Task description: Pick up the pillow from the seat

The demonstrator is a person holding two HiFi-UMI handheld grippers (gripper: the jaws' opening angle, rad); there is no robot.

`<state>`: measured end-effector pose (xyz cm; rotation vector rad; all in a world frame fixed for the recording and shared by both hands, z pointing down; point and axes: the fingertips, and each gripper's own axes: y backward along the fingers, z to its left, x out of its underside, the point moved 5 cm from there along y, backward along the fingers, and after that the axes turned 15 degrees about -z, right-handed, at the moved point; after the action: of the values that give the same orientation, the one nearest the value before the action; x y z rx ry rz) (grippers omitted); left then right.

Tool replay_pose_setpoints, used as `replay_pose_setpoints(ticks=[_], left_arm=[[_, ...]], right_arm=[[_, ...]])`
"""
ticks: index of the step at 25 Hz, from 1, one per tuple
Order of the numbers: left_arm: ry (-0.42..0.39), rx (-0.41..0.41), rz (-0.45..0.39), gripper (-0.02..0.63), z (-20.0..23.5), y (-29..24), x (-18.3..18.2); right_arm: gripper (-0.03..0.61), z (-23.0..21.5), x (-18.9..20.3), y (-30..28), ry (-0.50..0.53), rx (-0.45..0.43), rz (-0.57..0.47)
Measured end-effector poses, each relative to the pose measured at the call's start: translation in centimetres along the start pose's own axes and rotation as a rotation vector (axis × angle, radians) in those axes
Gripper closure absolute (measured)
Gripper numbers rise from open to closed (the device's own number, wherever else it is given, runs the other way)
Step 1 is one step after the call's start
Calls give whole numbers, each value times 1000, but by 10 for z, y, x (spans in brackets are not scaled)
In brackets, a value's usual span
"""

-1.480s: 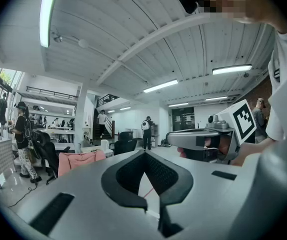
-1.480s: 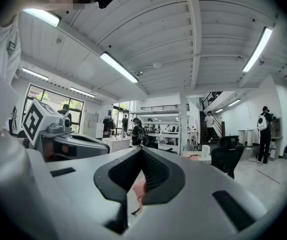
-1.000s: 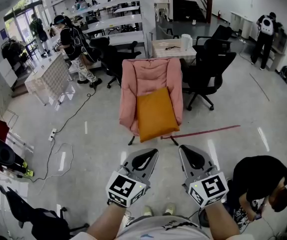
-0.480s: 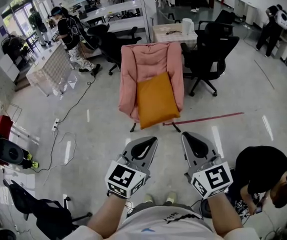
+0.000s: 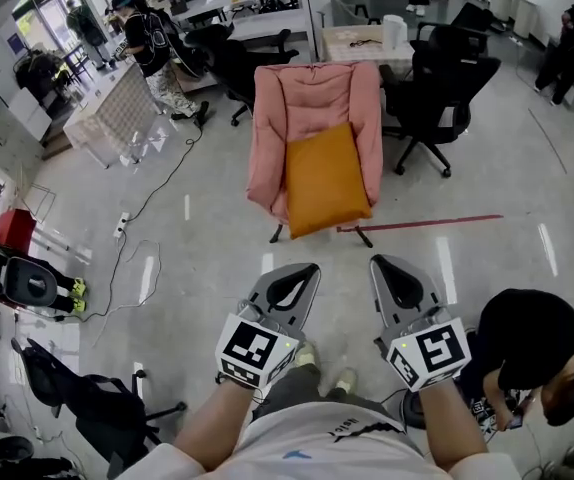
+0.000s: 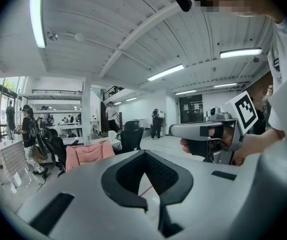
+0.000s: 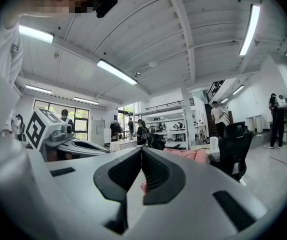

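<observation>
Both grippers clenched and empty, with the pillow on the chair beyond them.

The orange pillow (image 5: pixel 325 178) lies on the seat of the pink armchair (image 5: pixel 270 133), on the far side of both grippers and well apart from them. The left gripper (image 5: pixel 304 269) and the right gripper (image 5: pixel 384 262) are held side by side above the floor (image 5: pixel 207 258), both aimed towards the chair. Each one's fingers (image 6: pixel 126 178) are clenched together with nothing between them. A red tape line (image 5: pixel 422 224) runs along the floor just right of the chair's legs. A black office chair (image 5: pixel 449 83) stands to the armchair's right, and a person in black (image 5: pixel 529 340) crouches at the near right.
</observation>
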<state>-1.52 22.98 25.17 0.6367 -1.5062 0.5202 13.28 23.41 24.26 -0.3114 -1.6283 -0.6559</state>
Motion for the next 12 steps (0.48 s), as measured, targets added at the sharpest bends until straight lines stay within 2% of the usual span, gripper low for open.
replay_pose_setpoints(ticks=[6,12], left_arm=[[25,-5,16,604,23,-18,25],[55,5,13,604,75,-48,47]], right_arm=[[565,-12,27,-24,-1,1,33],[565,-28,53,-77,17,19,71]])
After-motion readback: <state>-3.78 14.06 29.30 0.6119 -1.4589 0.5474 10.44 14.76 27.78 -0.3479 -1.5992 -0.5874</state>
